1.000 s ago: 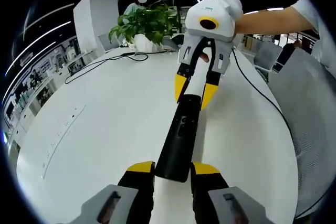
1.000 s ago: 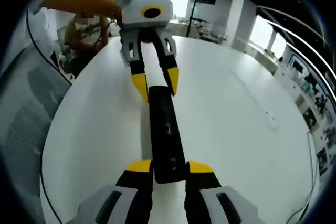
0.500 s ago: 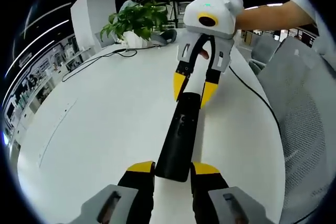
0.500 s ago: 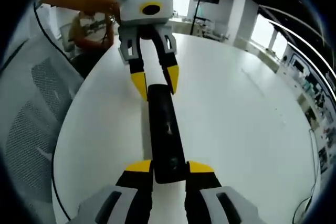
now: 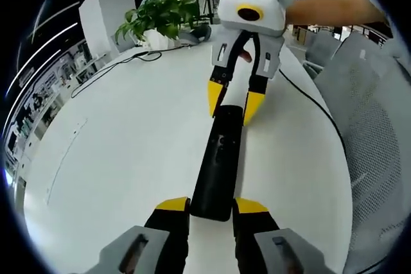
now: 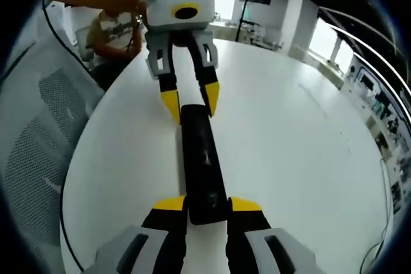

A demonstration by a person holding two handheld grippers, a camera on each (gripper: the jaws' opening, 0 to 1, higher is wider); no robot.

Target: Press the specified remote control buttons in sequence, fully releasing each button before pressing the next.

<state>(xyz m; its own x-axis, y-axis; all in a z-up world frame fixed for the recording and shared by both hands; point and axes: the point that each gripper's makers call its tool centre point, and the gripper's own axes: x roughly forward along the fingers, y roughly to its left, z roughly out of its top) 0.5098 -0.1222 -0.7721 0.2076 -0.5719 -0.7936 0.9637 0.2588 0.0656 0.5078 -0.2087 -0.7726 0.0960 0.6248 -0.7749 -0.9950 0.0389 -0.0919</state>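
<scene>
A long black remote control (image 5: 218, 165) is held above the white table (image 5: 115, 139) by both grippers, one at each end. In the left gripper view, my left gripper (image 5: 212, 205) is shut on the remote's near end. My right gripper (image 5: 234, 102) comes in from the top, its yellow tips clamped on the far end. The right gripper view shows the reverse: my right gripper (image 6: 207, 205) is shut on the near end of the remote (image 6: 202, 158) and my left gripper (image 6: 191, 99) grips the far end. The small buttons on the remote's top face are uncovered.
A potted green plant (image 5: 157, 20) and a black cable (image 5: 122, 62) sit at the table's far side. A grey mesh chair (image 5: 376, 133) stands by the table edge, also seen as a chair (image 6: 38, 126). The person's arm (image 5: 327, 14) reaches in behind the right gripper.
Both views have shifted slightly as the hands moved. The remote stays gripped at both ends, and the jaws have not changed.
</scene>
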